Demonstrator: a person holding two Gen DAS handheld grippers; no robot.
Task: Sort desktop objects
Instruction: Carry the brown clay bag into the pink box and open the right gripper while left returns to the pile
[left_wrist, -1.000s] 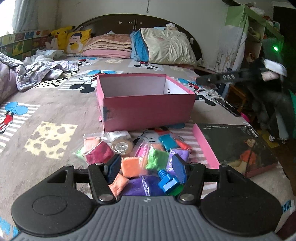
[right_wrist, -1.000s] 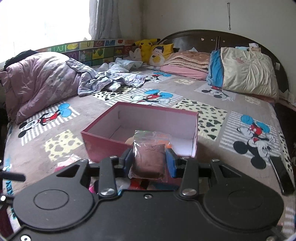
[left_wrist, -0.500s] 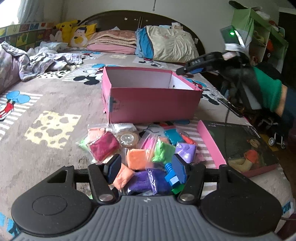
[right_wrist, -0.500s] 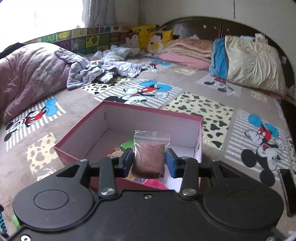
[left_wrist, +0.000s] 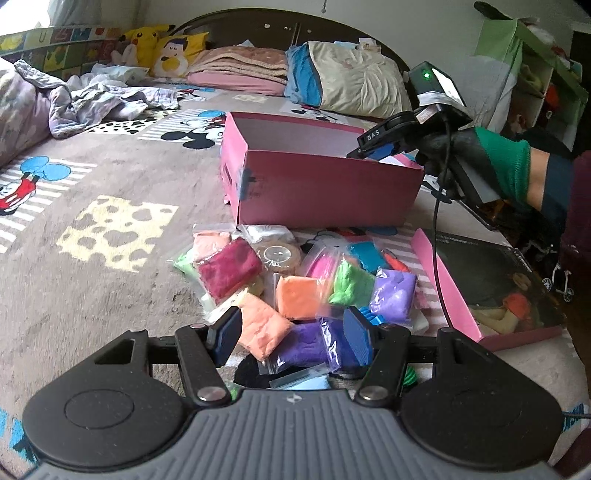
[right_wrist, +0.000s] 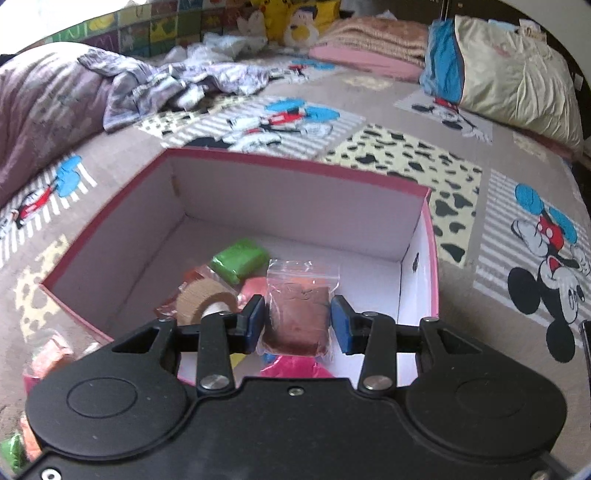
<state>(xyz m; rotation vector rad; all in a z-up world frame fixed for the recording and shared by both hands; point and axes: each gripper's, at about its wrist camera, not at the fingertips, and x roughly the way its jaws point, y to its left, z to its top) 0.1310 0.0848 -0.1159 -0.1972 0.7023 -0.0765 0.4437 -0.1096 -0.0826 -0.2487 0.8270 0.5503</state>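
Note:
A pink cardboard box (left_wrist: 325, 192) stands open on the bed; it also shows in the right wrist view (right_wrist: 122, 206). My right gripper (right_wrist: 298, 323) is shut on a brown clay bag (right_wrist: 298, 314) and holds it over the box's inside. In the box lie a green clay bag (right_wrist: 240, 260), a tape roll (right_wrist: 205, 301) and other bags. A pile of coloured clay bags (left_wrist: 295, 291) lies in front of the box. My left gripper (left_wrist: 291, 334) is open just above the pile, its fingers either side of an orange bag (left_wrist: 260, 326) and a purple bag (left_wrist: 310, 345).
The box lid (left_wrist: 491, 288) lies to the right of the pile near the bed's edge. Pillows (left_wrist: 351, 79), folded blankets and plush toys (left_wrist: 162, 48) sit at the headboard. Crumpled clothes (left_wrist: 110, 99) lie far left. A green shelf (left_wrist: 532, 66) stands beside the bed.
My right gripper has carried the brown bag forward from in front of the box to over its inside. My left gripper has moved closer to the pile and stays open.

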